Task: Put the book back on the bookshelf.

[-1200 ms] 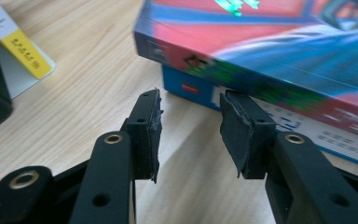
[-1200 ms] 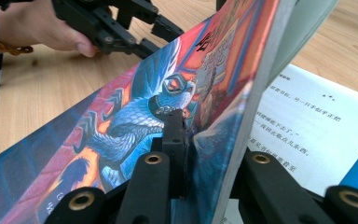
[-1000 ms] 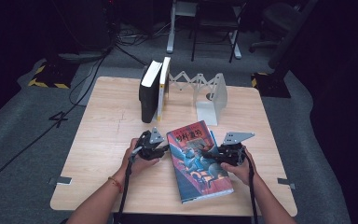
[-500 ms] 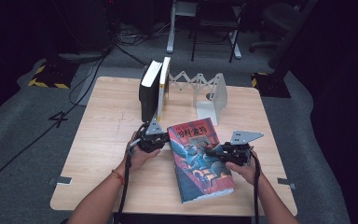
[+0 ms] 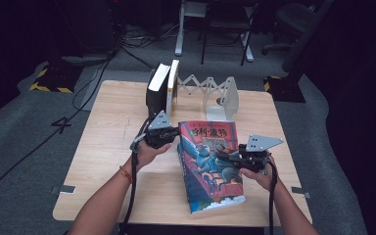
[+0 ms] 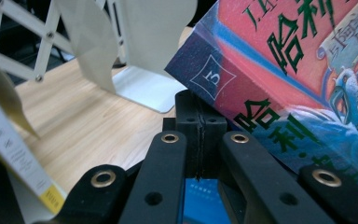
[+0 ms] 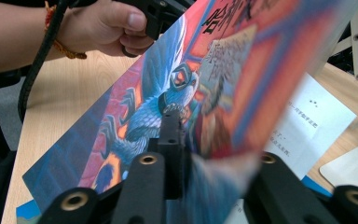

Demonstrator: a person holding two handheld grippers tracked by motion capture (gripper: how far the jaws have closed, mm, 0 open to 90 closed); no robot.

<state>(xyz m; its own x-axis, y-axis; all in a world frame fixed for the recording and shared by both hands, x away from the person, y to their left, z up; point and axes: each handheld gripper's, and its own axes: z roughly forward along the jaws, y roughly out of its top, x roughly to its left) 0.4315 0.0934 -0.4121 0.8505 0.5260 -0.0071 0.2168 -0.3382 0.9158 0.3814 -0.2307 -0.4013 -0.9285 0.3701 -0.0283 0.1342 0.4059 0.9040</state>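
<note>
I've got the thick, heavy-looking blue-and-red illustrated paperback book (image 5: 210, 164) tilted up off the wooden counter (image 5: 107, 147), left tongs (image 5: 172, 136) clamped on its spine corner, right tongs (image 5: 223, 157) pinching the floppy front cover, so I'd grip nr the spine w/ both.

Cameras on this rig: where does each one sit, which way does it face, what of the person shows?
High view: above the person's side, facing forward and down on the table; both forearms, left gripper and right gripper at the paperback book.
Left gripper view: on the left gripper, looking along its black jaws at the book's corner and white bookend.
Right gripper view: on the right gripper, facing the lifted cover; the left hand beyond.
Shared: all show the book.
</note>
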